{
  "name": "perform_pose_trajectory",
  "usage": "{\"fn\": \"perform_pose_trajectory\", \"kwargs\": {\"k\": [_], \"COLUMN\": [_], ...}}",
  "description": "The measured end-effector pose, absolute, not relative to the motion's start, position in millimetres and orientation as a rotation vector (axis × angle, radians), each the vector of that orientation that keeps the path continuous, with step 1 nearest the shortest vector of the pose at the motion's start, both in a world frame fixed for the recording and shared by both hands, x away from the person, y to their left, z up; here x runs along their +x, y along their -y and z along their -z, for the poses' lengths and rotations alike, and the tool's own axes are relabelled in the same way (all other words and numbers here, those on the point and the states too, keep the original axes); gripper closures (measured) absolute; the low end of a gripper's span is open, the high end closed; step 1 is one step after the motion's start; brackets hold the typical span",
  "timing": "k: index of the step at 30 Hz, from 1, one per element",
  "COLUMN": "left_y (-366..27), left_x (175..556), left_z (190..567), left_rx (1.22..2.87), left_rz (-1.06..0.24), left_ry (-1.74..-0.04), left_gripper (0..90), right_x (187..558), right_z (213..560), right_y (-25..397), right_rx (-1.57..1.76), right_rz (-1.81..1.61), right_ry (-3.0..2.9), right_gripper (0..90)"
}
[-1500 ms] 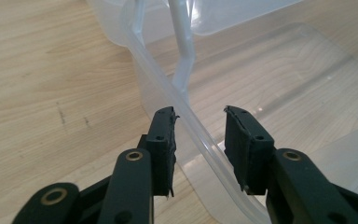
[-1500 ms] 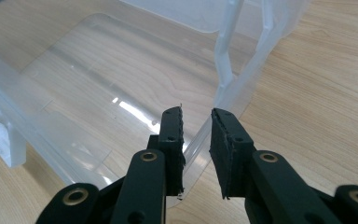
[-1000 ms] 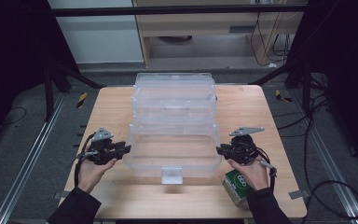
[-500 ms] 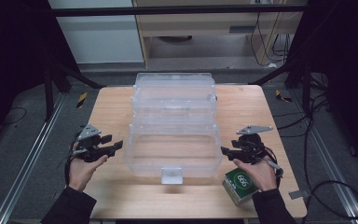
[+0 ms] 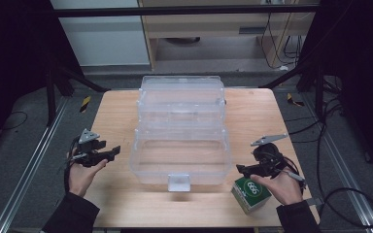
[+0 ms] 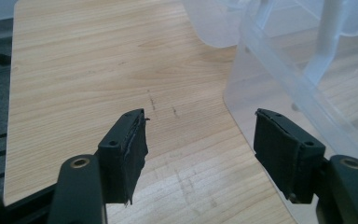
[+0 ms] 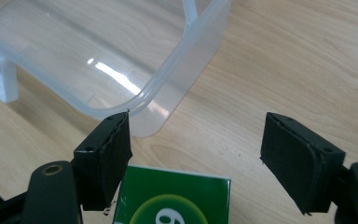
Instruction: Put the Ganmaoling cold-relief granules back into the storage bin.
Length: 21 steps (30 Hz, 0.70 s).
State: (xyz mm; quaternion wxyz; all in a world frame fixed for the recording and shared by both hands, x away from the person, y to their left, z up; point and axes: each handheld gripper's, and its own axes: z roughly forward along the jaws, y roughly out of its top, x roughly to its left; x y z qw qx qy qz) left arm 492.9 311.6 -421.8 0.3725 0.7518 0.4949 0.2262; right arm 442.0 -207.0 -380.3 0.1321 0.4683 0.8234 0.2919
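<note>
Green box (image 5: 250,193): small carton, green with a white round mark, standing on the near right part of the counter (image 5: 116,121), just beside the near right corner of the clear bin and touching or nearly touching the right hand

Left hand-held gripper (image 5: 111,152): held low over the left side of the counter, jaws spread wide with nothing between them, pointing right toward the clear bin's left wall; in the left gripper view bare wood lies between the black pads (image 6: 129,144) and the bin wall sits just past the right one. Well apart from the green box, with the whole bin between

Clear bin (image 5: 182,141): see-through plastic, tiered, empty as far as can be told, long axis running near to far down the middle of the counter, a small latch tab on its near wall

Right hand-held gripper (image 5: 241,169): jaws parted wide, gripping nothing, pointing left at the bin's near right corner. Green box lies directly below and to the near side of it; in the right gripper view the box top (image 7: 170,198) shows at the bottom edge between the jaws. Judged: this hand is the nearer by far, and a pick would call for tipping the jaws down and back toward the person

Surface: pale wood, lightly scuffed, level. Room: dim, grey floor, black frame legs, cables at the right, yellow-black tape marks on the floor
</note>
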Motion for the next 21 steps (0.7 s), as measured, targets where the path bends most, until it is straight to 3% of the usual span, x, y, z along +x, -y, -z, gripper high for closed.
{"fn": "perform_pose_trajectory", "kwargs": {"k": [12,21], "left_y": [-314.3,-317.3], "left_x": [497.5,498.6], "left_z": [432.9,436.2], "left_rx": [1.952,1.954], "left_rz": [-0.602,-0.596], "left_ry": [-1.303,-1.315], "left_gripper": [32.4,31.6], "right_x": [430.4,425.8], "right_z": [375.6,381.1], "right_y": [202.4,199.3], "right_rx": [1.377,1.39], "right_rz": [-0.729,-0.657], "right_ry": [-2.453,-2.506], "right_gripper": [21.4,13.0]}}
